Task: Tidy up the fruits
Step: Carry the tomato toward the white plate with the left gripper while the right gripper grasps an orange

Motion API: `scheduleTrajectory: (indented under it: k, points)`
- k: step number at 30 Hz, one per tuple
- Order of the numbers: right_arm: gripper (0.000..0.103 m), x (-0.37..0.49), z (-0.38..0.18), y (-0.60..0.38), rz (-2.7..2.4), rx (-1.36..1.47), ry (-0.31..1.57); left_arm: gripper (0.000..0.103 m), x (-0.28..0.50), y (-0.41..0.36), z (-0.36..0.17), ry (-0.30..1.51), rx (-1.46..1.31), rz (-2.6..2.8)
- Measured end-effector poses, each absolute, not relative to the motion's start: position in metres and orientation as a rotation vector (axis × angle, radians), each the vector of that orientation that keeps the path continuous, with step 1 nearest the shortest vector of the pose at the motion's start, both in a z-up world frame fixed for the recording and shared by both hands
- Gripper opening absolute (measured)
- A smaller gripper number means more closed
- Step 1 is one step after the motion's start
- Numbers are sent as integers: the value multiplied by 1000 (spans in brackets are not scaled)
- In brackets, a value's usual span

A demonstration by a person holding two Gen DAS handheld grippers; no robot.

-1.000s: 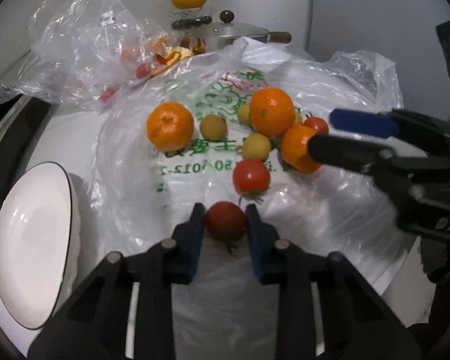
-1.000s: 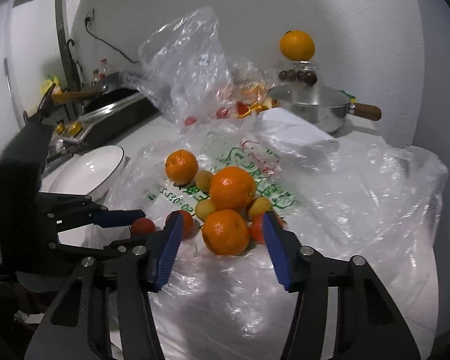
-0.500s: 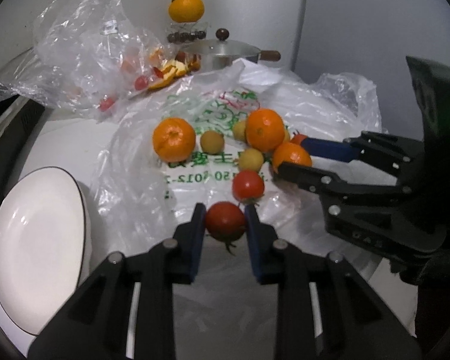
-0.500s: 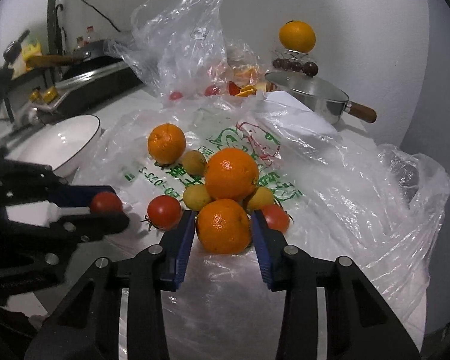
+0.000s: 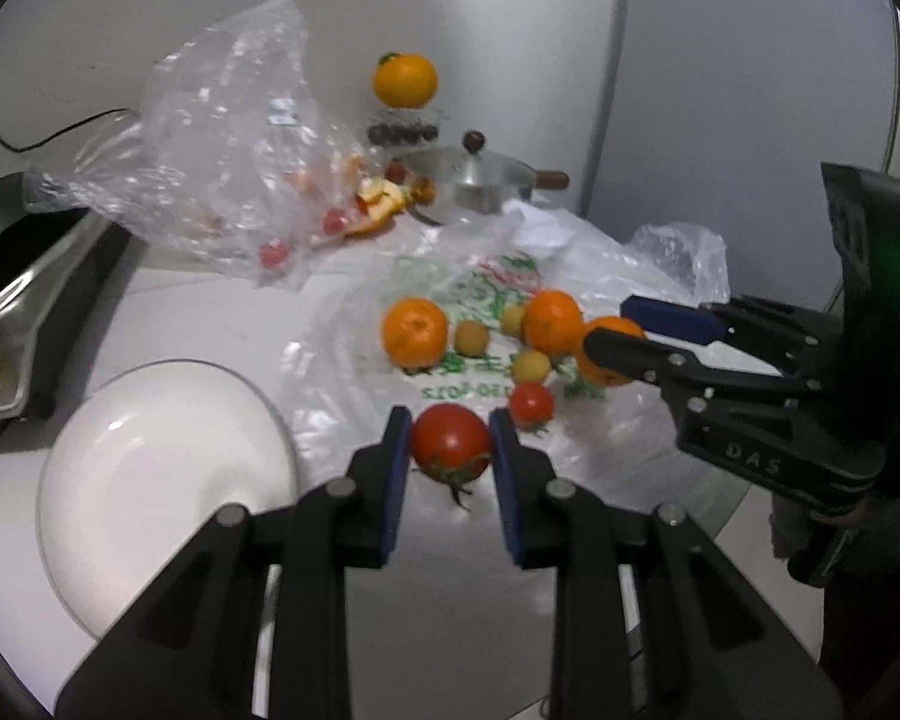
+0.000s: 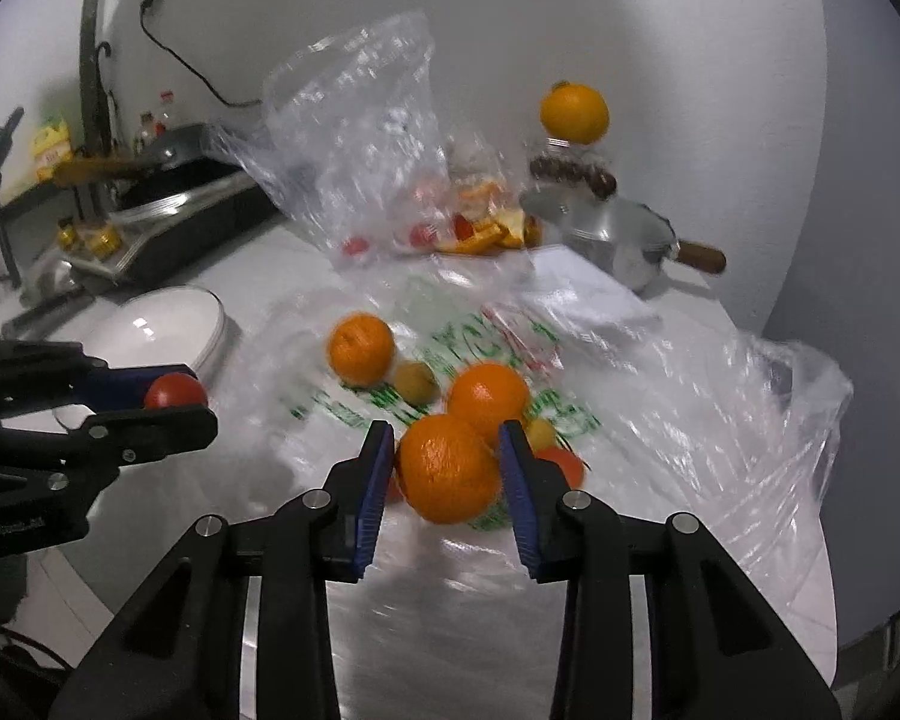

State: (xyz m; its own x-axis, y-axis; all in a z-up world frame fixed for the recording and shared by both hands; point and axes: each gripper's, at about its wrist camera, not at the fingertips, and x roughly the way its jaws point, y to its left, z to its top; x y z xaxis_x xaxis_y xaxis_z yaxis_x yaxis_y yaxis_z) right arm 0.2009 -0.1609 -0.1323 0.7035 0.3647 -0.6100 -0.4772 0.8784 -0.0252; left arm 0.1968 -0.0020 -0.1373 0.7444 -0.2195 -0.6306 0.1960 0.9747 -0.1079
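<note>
Between the left gripper's (image 5: 451, 443) clamped jaws, a tomato (image 5: 450, 441); between the right gripper's (image 6: 447, 468) closing jaws, an orange (image 6: 447, 468).

A red tomato (image 5: 451, 443), stem downward, is held clear of the counter, while an orange (image 6: 449, 468) is lifted just above the remaining oranges (image 5: 415, 331), small yellow fruits (image 5: 471, 337) and tomato (image 5: 531, 403) on a printed plastic bag (image 5: 480, 276).

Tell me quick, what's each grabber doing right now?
Left gripper: closed, holding a red tomato.
Right gripper: jaws closing on an orange, pads touching both its sides.
</note>
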Motion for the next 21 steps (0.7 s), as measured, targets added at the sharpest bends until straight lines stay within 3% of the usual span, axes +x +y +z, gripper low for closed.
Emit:
scheduleTrajectory:
  k: [10, 11, 12, 13, 21]
  points:
    - [35, 187, -115, -108, 538, -174, 583, 27, 178, 67, -125, 659, -65, -150]
    - [32, 186, -114, -105, 544, -168, 579, 27, 177, 73, -125, 656, -64, -144]
    - [20, 186, -113, -99, 553, -159, 573, 27, 176, 77, -125, 654, -65, -140]
    - [18, 186, -112, -95, 552, -153, 567, 27, 175, 81, -124, 651, -68, -136]
    - [18, 193, -123, -61, 522, -187, 586, 27, 176, 118, -132, 657, -81, -95]
